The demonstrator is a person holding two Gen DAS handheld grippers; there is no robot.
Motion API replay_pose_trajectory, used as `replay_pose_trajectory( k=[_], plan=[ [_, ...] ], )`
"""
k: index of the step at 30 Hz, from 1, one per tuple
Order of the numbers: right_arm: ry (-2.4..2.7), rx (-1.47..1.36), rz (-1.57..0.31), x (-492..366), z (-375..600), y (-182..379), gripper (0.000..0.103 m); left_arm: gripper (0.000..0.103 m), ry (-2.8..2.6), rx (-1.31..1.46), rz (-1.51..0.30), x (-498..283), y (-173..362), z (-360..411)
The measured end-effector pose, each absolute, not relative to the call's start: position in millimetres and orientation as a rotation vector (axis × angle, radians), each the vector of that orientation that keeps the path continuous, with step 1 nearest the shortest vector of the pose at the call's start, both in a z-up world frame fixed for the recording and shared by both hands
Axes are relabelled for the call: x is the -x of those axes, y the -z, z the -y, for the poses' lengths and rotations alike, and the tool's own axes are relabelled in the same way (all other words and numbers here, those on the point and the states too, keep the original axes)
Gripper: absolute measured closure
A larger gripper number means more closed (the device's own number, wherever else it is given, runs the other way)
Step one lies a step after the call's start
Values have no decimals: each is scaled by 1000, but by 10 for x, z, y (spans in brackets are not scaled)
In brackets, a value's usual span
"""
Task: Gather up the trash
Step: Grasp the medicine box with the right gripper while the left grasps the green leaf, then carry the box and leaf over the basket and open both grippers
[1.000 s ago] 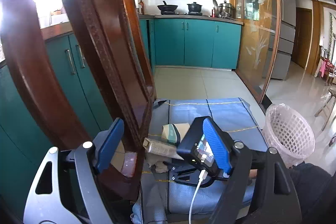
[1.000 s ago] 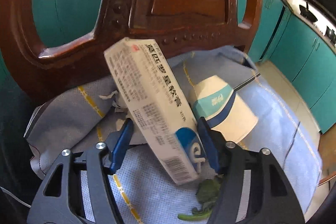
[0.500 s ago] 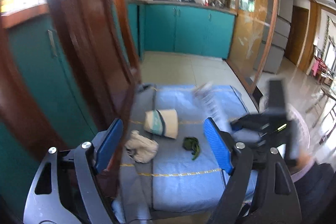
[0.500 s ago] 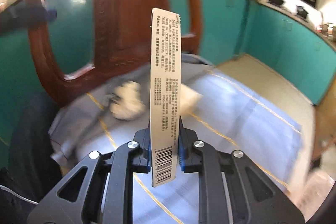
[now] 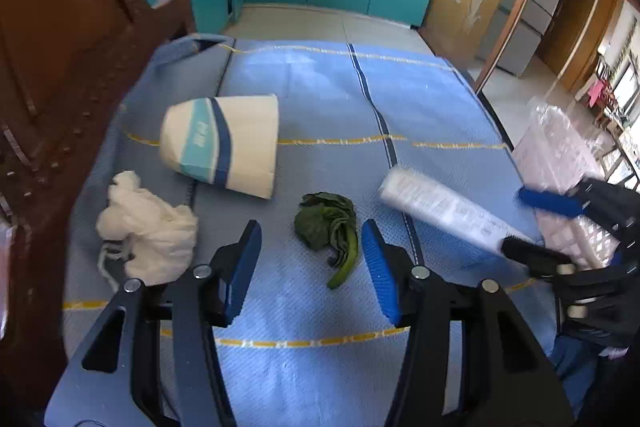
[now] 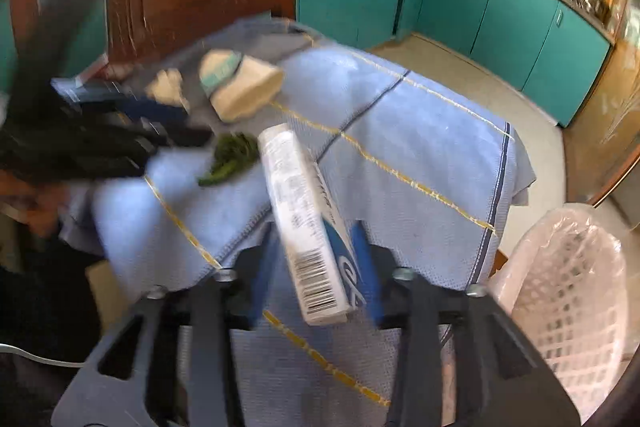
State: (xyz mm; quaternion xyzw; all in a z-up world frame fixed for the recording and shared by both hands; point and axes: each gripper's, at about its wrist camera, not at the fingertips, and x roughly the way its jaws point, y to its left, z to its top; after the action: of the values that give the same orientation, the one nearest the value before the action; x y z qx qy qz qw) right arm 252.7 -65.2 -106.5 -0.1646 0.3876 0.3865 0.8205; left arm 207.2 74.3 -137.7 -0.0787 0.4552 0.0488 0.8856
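Lowered left hand-held gripper — closing over leaf.

On the cloth: leaf just ahead, between left gripper fingers — tissue wad off their left, paper cup beyond. Carton between right gripper fingers; basket to their right, off the cloth.
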Motion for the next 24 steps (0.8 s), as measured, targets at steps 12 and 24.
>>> replay_pose_trajectory(
  k=[12, 24],
  plan=[
    [-841, 350, -857, -2528, 626, 1137, 40, 83, -74, 66, -995, -2285, 1660, -573],
    [-820, 455, -945, -2578, 216, 1599, 45, 88, -80, 123, -904, -1866, 1291, -759]
  ],
)
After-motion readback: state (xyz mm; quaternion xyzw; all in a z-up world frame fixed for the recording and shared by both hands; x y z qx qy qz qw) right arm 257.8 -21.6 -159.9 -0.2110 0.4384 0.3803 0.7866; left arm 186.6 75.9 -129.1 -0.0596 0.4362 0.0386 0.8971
